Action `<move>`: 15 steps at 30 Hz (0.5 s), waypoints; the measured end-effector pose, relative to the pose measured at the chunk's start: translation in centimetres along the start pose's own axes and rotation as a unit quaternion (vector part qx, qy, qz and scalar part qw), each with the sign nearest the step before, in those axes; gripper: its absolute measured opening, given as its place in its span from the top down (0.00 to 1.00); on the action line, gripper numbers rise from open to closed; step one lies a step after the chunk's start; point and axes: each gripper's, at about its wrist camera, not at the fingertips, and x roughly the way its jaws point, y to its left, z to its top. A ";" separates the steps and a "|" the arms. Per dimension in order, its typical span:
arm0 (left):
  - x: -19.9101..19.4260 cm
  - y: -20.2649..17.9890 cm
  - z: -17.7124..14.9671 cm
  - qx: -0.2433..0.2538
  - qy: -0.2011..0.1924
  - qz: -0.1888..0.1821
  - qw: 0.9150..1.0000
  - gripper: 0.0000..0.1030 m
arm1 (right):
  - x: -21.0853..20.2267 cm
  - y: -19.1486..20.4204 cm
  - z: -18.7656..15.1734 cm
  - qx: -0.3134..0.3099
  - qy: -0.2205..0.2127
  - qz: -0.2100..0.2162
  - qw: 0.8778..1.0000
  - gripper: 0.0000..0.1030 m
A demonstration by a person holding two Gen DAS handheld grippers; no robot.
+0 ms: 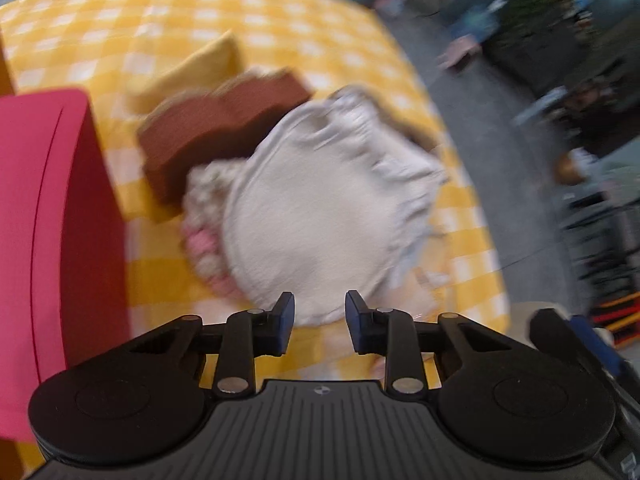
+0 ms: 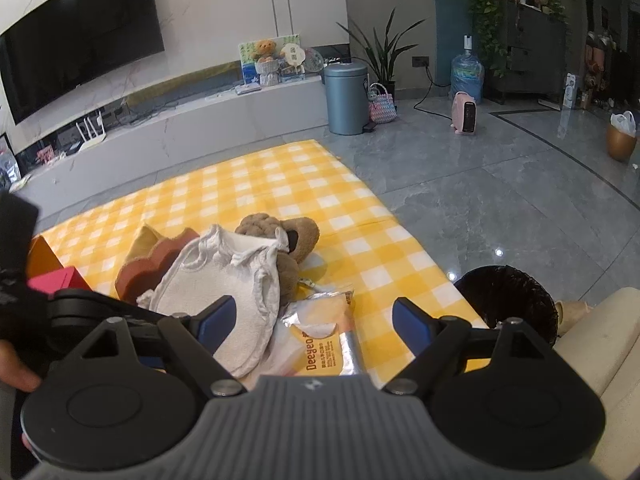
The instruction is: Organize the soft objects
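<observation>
while nothing looks sorted yet: white cloth [image 2: 216, 304], brown sponge [image 2: 148, 268] and plush bear [image 2: 296, 248] heaped at 12 o'clock on checked mat [image 2: 280, 192]; red bin [image 1: 48, 220] at 9. left gripper [image 1: 320, 320] slightly apart, right gripper [image 2: 312, 320] wide apart, both empty.

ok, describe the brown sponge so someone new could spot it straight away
Start at the yellow checked mat on the grey floor, then find the pile of soft things near its middle. The sponge sits at the pile's left edge, partly under the white cloth and in front of a yellow cushion. It is the only reddish-brown, thick slab with a wavy outline.
</observation>
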 end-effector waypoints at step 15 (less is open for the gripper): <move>-2.2 -0.7 -2.1 0.011 -0.085 0.035 0.996 0.45 | -0.3 -1.1 0.2 0.015 -0.006 -0.016 1.000 0.16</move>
